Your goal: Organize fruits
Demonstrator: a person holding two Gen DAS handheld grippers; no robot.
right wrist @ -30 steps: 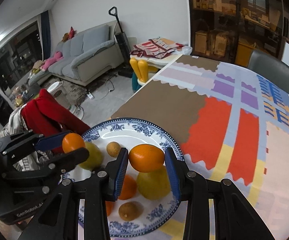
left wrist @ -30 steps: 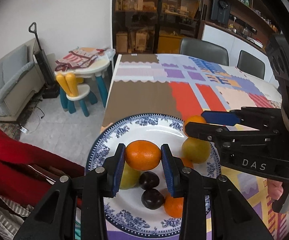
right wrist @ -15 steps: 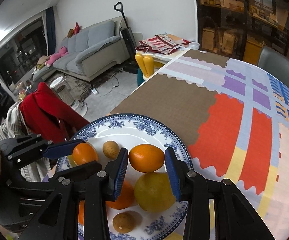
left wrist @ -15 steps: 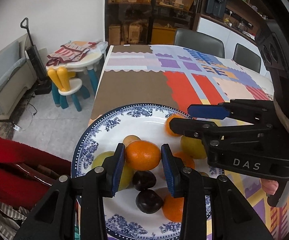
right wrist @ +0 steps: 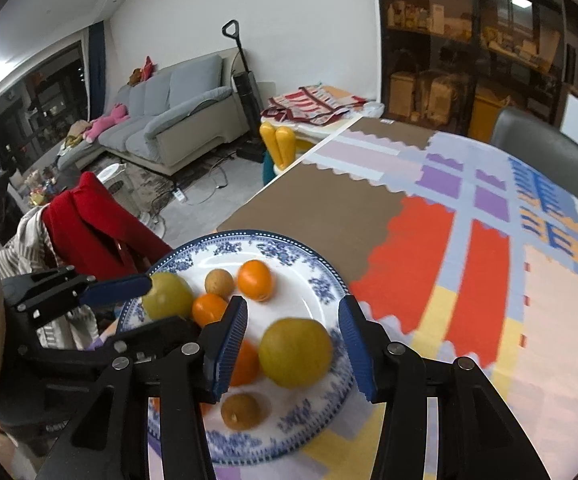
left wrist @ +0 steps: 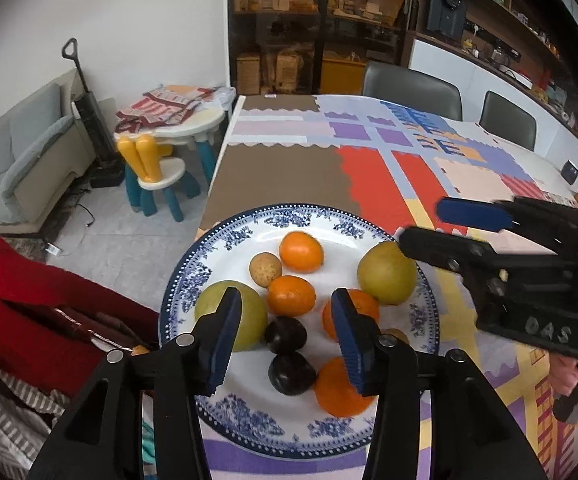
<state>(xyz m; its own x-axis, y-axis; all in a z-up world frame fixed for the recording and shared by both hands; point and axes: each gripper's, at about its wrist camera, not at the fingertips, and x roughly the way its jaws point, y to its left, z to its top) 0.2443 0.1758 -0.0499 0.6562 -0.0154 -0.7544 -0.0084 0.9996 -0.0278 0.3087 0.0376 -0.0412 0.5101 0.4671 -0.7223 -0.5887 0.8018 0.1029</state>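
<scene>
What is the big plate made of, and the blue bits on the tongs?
The plate looks like glazed ceramic or porcelain: glossy white with a printed blue flower border, though hard plastic could look similar. The blue pads on the left tongs seem to be rubber or soft plastic, matte with fine ridges. The black arms behind them look like hard moulded plastic, joined with metal screws.

A home living-dining room: sofa, children's table, dining chairs.
</scene>
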